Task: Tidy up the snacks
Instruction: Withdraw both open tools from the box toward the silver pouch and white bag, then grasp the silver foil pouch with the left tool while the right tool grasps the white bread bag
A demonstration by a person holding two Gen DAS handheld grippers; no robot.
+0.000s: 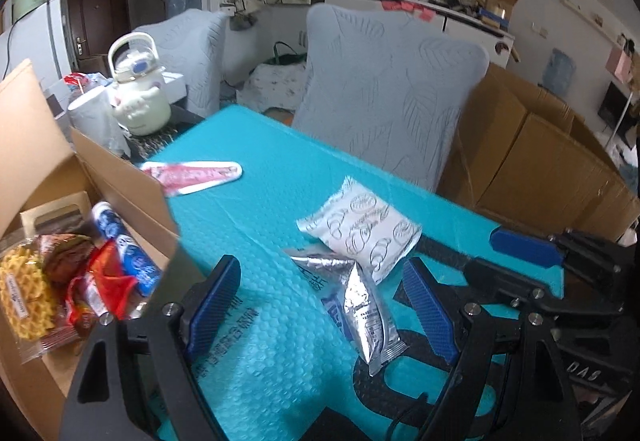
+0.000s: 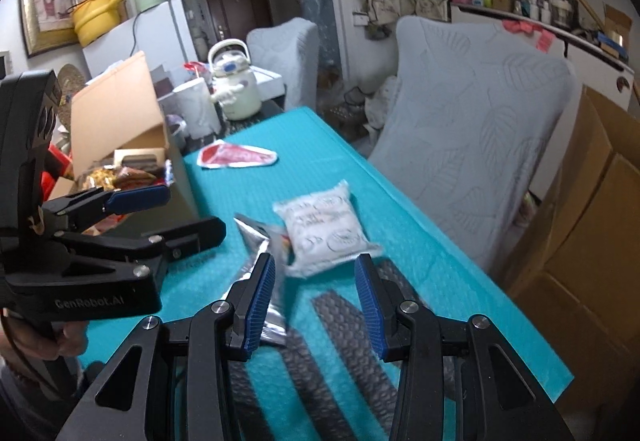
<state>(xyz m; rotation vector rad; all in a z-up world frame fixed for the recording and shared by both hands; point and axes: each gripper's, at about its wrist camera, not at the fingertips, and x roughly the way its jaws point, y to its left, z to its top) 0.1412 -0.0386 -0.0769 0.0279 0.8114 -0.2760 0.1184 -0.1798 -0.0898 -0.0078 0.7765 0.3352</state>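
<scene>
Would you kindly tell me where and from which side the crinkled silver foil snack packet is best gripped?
Probably across the silver foil packet's narrow body near its free lower end, coming from above with the open left gripper, which already straddles it. It lies flat on the turquoise mat, and its upper end touches the white printed pouch.

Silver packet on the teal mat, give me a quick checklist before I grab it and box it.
1. Left hand-held gripper open and empty: ok.
2. Silver packet between its fingers: ok.
3. Packet free of neighbours: not ok, the white packet touches or overlaps its end.
4. Right hand-held gripper empty: ok.
5. Cardboard box open: ok.
6. Room left inside the box: cannot tell.
</scene>
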